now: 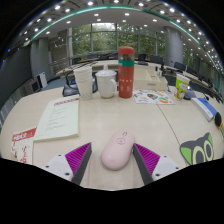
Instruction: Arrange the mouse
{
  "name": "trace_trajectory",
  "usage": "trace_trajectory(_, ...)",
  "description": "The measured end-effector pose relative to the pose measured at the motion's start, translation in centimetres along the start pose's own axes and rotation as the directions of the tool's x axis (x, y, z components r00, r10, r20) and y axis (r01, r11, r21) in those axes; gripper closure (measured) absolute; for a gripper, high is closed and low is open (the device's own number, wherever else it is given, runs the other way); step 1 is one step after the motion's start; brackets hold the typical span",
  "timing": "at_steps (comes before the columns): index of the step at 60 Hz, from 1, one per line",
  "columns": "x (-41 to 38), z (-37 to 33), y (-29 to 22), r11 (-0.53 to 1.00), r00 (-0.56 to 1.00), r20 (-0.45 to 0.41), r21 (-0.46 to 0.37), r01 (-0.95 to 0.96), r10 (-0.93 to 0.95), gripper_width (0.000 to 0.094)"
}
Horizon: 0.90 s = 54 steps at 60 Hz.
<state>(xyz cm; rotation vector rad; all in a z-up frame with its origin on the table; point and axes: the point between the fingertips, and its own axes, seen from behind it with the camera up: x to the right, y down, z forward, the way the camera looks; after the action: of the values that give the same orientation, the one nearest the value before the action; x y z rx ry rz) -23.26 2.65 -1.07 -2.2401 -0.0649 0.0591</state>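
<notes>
Nearest the lens, the claw (117, 160) stands open, its two fingers with magenta pads (78, 157) spread to either side of a pale pink, smooth, oval computer mouse (117, 149). That mouse rests on the light beige desk (100, 120) between the fingers, with a gap showing at each side, so neither pad presses on it. Its long axis runs roughly away from the camera, along the line of the fingers, leaning slightly rightward at the far end; which end is the front I cannot tell.

Going left to right: at the desk's near left edge lies a red-and-white printed card (22, 143), and just beside it an open white booklet (60, 118), angled a little. Ahead of the mouse a wide stretch of bare desk gives free room. Farther back stand a white mug (106, 84) and, just beside it, a tall orange-red bottle with a green cap band (126, 73). To the right of the bottle lie some flat printed papers (152, 97), and near the right edge sits a dark mat with a green cartoon cat face (198, 150), well apart from the mouse. Beyond the desk's far edge, office chairs and windows show.
</notes>
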Motion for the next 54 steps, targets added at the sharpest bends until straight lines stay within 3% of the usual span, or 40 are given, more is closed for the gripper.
trace_trajectory(10,0.6,1.3,-0.8,1.0,0.999,-0.05,-0.01,0.018,-0.018,0.0218)
trace_trajectory(16,0.9,1.7,-1.0,1.0,0.998,-0.067,-0.01,0.003,-0.004,0.0438)
trace_trajectory(32,0.7,1.6,-1.1,1.0,0.999,-0.027,-0.018,0.025,-0.025,0.0604)
trace_trajectory(38,1.3,-0.3,-2.0,1.0,1.0,-0.008,-0.006,0.024,-0.024,0.0616)
trace_trajectory(46,2.7,-6.6,-6.6,0.996,0.999,0.049,0.087,0.013,-0.017,0.0616)
trace_trajectory(54,8.4,-13.7,-11.7,0.978,0.999,0.03,0.21,0.007,-0.013,0.0616)
